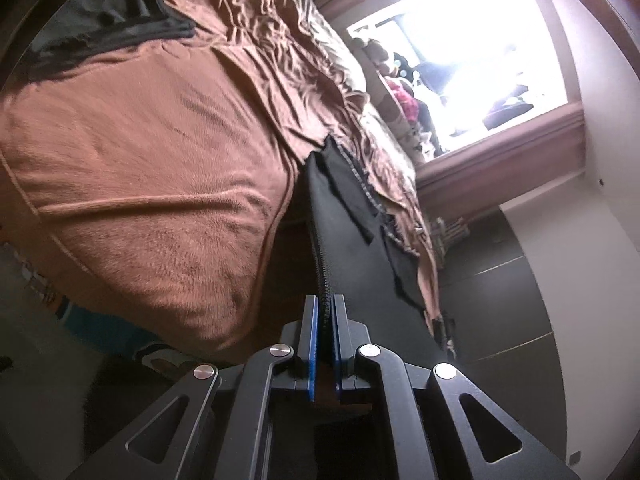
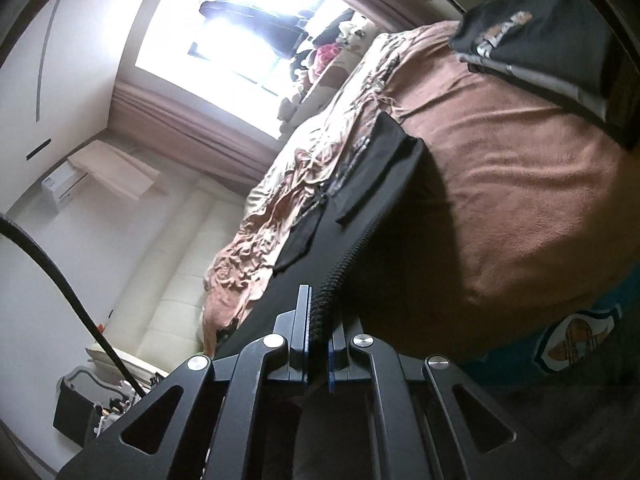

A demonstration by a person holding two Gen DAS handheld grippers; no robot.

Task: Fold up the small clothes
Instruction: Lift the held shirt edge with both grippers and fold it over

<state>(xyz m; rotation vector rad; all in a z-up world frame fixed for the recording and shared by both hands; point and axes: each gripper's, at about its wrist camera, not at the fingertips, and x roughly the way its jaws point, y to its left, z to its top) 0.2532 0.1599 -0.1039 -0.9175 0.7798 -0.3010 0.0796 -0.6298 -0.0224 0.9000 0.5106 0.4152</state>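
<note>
1. Garment: the black garment [image 1: 352, 240] hangs stretched between the two grippers, lifted clear of the bed, running from the lower centre of each wrist view up toward the middle of the frame; it looks soft and light, sagging and creasing freely, so it should drape rather than hold a shape.
2. Ribbed band [image 2: 340, 276] along its edge looks thicker and grippier than the thin body cloth; judged the best place to hold, since the smooth cloth could slide out of a pinch.
3. Looks: plain black, matte, with a loose flap or pocket near the far end [image 2: 376, 176] and a corded or elastic hem; a waistband is my guess, though the kind of garment cannot be told.
4. Left gripper [image 1: 326, 320]: jaws clamped on the hem at lower centre, blue pads pressing the band between them.
5. Right gripper [image 2: 320, 320]: jaws likewise clamped on the ribbed band at lower centre.
6. Bed: brown blanket [image 1: 140, 160] fills the left of the left view; another dark garment [image 2: 540, 40] lies at upper right of the right view; bright window [image 1: 460, 40] beyond.
</note>
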